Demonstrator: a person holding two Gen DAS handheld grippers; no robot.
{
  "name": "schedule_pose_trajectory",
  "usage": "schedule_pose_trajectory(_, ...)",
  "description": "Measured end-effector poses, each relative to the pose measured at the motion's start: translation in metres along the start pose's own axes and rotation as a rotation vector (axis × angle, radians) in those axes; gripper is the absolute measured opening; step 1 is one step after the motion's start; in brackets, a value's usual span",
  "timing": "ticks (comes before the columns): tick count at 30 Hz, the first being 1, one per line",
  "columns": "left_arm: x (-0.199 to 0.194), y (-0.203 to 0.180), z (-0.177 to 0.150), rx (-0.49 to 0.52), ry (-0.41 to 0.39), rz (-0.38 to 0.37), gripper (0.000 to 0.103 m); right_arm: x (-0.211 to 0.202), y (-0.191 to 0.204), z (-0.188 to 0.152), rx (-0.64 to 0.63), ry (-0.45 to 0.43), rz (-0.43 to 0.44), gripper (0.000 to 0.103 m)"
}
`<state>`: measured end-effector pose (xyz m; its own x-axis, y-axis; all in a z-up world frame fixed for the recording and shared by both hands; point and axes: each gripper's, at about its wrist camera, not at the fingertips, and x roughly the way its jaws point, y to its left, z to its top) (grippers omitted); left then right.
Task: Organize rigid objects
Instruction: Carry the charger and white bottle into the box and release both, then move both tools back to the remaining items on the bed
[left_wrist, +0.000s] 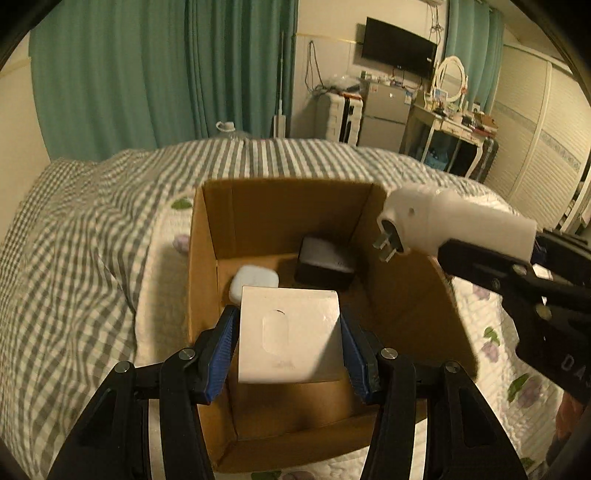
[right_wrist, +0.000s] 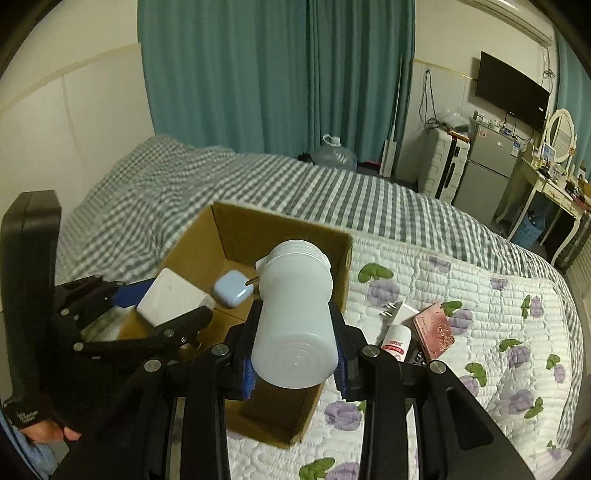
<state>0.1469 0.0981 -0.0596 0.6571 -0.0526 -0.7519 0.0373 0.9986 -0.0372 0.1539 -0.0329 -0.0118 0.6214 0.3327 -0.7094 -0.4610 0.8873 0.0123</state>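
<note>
An open cardboard box stands on the bed. My left gripper is shut on a flat white box, held above the cardboard box's near side. My right gripper is shut on a white cylindrical device with plug prongs, held over the box's right rim. Inside the box lie a pale blue earbud case and a black-and-white block.
On the floral quilt right of the box lie a white charger, a small white bottle with a red label and a pink case. A checked blanket covers the bed's far side. Furniture stands beyond the bed.
</note>
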Motion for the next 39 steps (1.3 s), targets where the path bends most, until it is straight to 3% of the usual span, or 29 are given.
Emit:
schedule_pose_trajectory(8,0.004,0.001,-0.011,0.036,-0.008,-0.035,0.056,0.031,0.007,-0.005,0.016,0.045,-0.009,0.031)
schedule_pose_trajectory(14,-0.01,0.012,-0.014,-0.01,-0.039,-0.039,0.063,0.028,0.01,-0.003,0.019,0.033,-0.026,0.032)
schedule_pose_trajectory(25,-0.04,0.024,-0.009,-0.06,-0.111,-0.036,0.066,0.042,0.01,-0.013,0.062,0.046,-0.012,0.032)
schedule_pose_trajectory(26,-0.039,0.025,-0.008,-0.06,-0.11,-0.031,0.066,0.042,0.008,-0.014,0.075,0.045,0.0,0.04)
schedule_pose_trajectory(27,-0.039,0.025,-0.008,-0.06,-0.109,-0.024,0.066,0.04,0.004,-0.015,0.095,0.035,0.007,0.06)
schedule_pose_trajectory(28,-0.04,0.025,-0.008,-0.059,-0.109,-0.018,0.066,0.037,0.002,-0.016,0.106,0.024,0.006,0.068)
schedule_pose_trajectory(34,-0.048,0.008,-0.006,-0.028,-0.106,0.0,0.066,0.0,-0.034,-0.013,0.177,-0.055,-0.014,0.071)
schedule_pose_trajectory(39,-0.058,-0.029,-0.001,-0.011,-0.095,-0.022,0.066,-0.041,-0.078,-0.021,0.209,-0.101,-0.07,0.075)
